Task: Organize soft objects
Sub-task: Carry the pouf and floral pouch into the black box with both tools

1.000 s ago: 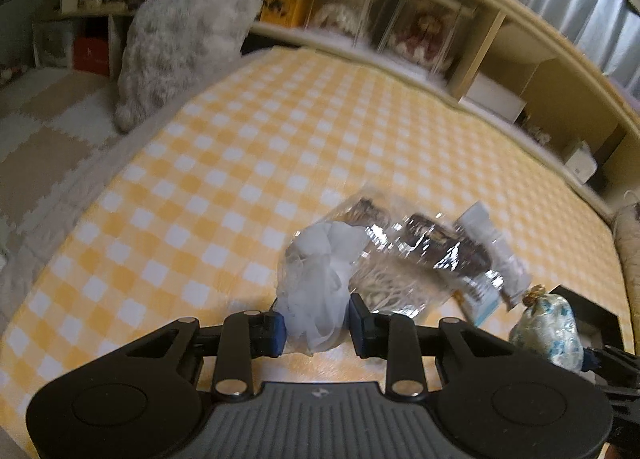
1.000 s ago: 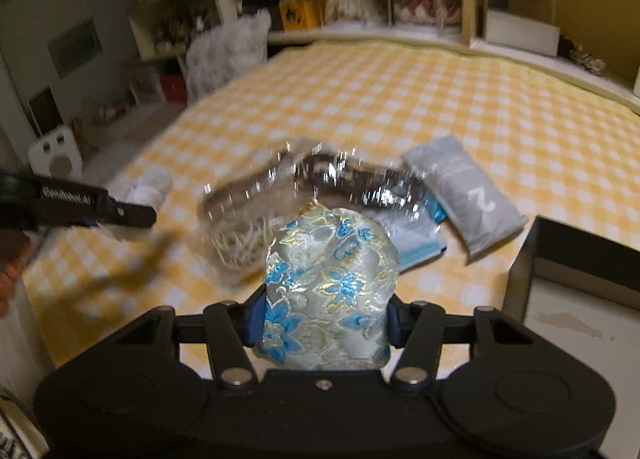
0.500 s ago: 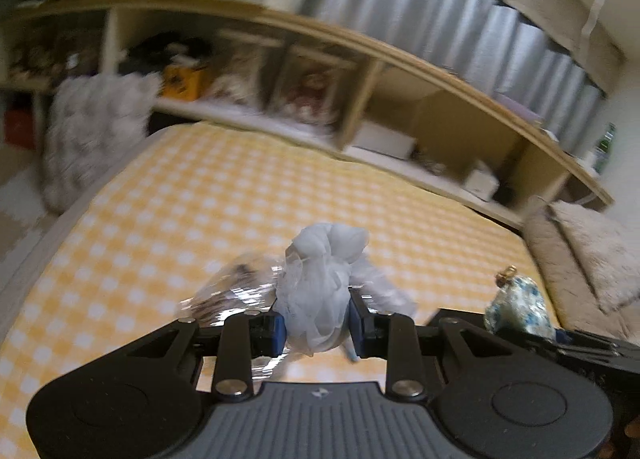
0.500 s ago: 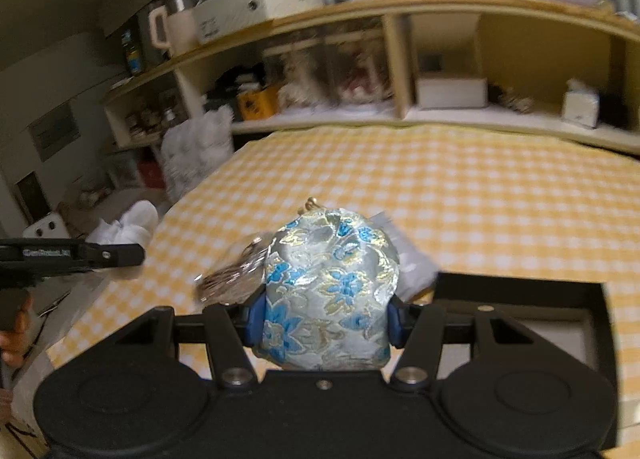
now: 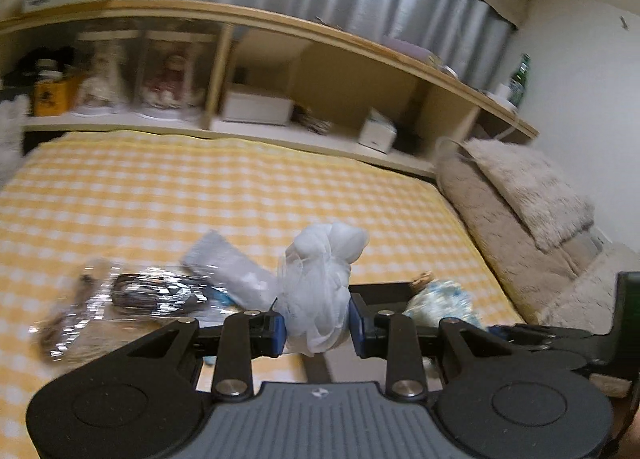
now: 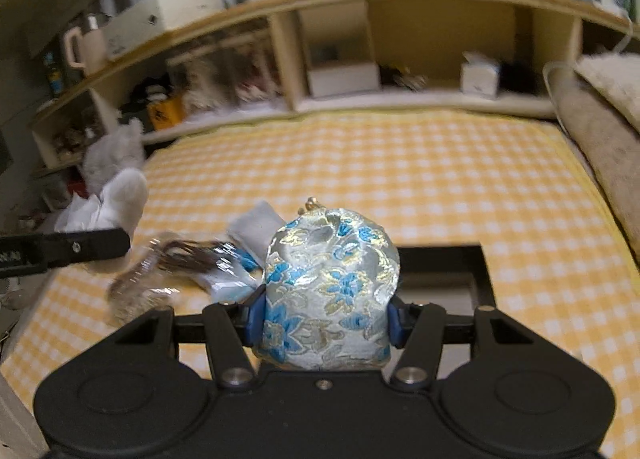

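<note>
My left gripper (image 5: 318, 329) is shut on a white mesh bath puff (image 5: 320, 291) and holds it above the yellow checked bed. My right gripper (image 6: 326, 319) is shut on a silver pouch with blue flowers (image 6: 330, 291), held over a black box (image 6: 478, 271). The pouch (image 5: 438, 305) also shows in the left wrist view, right of the puff. The puff (image 6: 120, 199) shows at the left of the right wrist view, above the left gripper's finger (image 6: 80, 247). A clear shiny bag (image 5: 132, 299) and a grey packet (image 5: 230, 273) lie on the bed.
The bed cover (image 6: 400, 171) stretches back to a wooden shelf unit (image 5: 280, 71) with boxes and dolls. Fluffy beige pillows (image 5: 528, 203) lie along the right side. A fluffy grey cushion (image 6: 114, 151) stands at the far left.
Both grippers have swung to the right with their loads still held. The black box now lies straight under the right gripper, and the bags on the bed sit further left in view.
</note>
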The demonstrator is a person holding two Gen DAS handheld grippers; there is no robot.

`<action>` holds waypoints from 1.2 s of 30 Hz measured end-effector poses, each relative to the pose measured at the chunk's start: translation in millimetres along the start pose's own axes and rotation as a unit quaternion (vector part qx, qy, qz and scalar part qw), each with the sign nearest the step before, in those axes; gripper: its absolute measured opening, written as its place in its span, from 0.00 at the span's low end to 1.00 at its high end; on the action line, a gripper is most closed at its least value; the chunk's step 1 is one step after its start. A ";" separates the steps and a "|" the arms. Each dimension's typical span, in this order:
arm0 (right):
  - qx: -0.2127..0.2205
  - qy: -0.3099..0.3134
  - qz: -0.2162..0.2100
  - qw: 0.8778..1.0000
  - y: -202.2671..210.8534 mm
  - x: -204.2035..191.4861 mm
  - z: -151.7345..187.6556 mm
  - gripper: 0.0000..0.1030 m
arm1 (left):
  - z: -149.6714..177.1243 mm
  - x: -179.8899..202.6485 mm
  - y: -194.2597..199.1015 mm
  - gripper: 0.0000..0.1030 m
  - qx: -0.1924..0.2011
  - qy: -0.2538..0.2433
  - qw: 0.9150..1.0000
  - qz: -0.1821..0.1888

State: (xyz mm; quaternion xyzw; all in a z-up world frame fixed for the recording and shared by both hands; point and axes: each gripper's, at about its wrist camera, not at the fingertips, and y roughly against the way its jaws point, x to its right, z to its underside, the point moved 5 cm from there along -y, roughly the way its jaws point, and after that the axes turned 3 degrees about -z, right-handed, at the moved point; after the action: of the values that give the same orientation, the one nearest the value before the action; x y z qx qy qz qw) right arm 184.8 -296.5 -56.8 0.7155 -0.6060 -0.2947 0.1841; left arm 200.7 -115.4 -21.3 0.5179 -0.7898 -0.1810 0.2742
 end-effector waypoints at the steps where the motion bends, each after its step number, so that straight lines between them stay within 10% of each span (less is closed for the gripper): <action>1: -0.008 -0.004 0.001 1.000 -3.9 4.5 3.5 0.55 | 1.1 3.3 -6.1 0.31 -0.003 -0.003 1.000 0.005; 17: -0.128 0.008 -0.024 0.991 -66.7 -1.7 39.3 0.55 | 1.8 28.0 -121.2 0.32 -0.075 -0.058 0.993 0.071; 26: -0.168 -0.001 -0.033 0.985 -89.3 0.6 50.0 0.57 | 17.4 41.7 -167.1 0.32 -0.149 -0.204 0.965 0.067; 36: -0.149 -0.045 -0.052 0.986 -82.0 13.0 40.3 0.80 | 19.1 37.7 -174.6 0.34 -0.158 -0.235 0.958 0.052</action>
State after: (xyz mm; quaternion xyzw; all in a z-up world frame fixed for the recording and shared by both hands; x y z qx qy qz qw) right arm 222.2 -289.2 -140.9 0.6966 -0.5248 -0.4229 0.2461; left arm 302.5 -219.4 -126.5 0.3689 -0.8192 -0.4055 0.1687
